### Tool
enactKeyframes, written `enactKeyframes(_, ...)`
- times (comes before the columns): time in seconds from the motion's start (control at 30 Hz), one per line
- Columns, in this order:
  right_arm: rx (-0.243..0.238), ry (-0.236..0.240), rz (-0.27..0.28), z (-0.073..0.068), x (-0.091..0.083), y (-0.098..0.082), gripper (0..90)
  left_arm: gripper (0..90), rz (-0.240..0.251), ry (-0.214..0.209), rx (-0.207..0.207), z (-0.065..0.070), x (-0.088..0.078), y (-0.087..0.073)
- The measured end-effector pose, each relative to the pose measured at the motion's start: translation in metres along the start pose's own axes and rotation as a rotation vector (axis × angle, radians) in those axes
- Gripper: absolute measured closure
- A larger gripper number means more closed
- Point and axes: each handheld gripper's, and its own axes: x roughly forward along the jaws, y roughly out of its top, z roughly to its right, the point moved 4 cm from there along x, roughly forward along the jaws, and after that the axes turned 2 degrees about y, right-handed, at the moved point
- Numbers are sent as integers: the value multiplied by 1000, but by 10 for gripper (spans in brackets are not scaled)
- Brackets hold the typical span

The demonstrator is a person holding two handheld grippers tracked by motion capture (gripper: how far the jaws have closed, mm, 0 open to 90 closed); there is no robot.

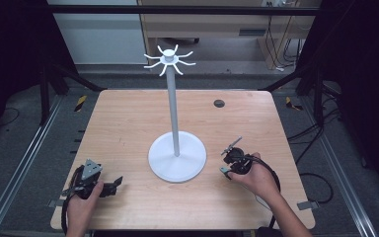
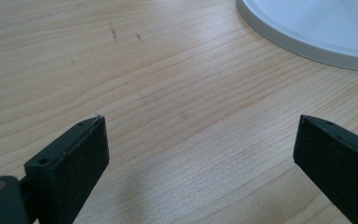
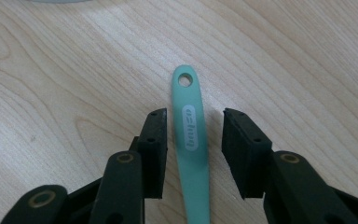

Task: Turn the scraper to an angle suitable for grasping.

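A white stand (image 1: 176, 157) with a round base, a tall post and hooked arms at its top (image 1: 169, 59) occupies the middle of the wooden table (image 1: 128, 118). A teal handle (image 3: 190, 135) with a hole at its end lies flat on the wood between the jaws of my right gripper (image 3: 195, 133), which is open around it with gaps on both sides. In the high view the right gripper (image 1: 232, 165) rests right of the base, a bit of teal (image 1: 224, 171) showing under it. My left gripper (image 1: 113, 185) sits near the front left, open and empty (image 2: 200, 135).
The stand's base edge (image 2: 307, 42) lies just ahead and right of the left jaws. A dark round grommet (image 1: 219, 103) sits at the table's far right. Black frame posts and cables surround the table.
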Motion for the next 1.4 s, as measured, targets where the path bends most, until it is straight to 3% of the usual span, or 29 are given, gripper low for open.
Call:
enactKeyframes(0.83, -31, 19, -46, -1, 6, 5, 740, 30, -1, 1, 3, 0, 0, 0)
enactKeyframes(1.03, 16, 34, 18, 5, -3, 4, 744, 30, -3, 0, 3, 1, 0, 0)
enactKeyframes(1.13, 44, 39, 75, 10, -14, 3, 744, 30, -6, -2, 6, 1, 1, 0)
enactKeyframes(1.4, 62, 25, 142, 18, -30, 3, 745, 29, -5, 2, 1, 1, 1, 0)
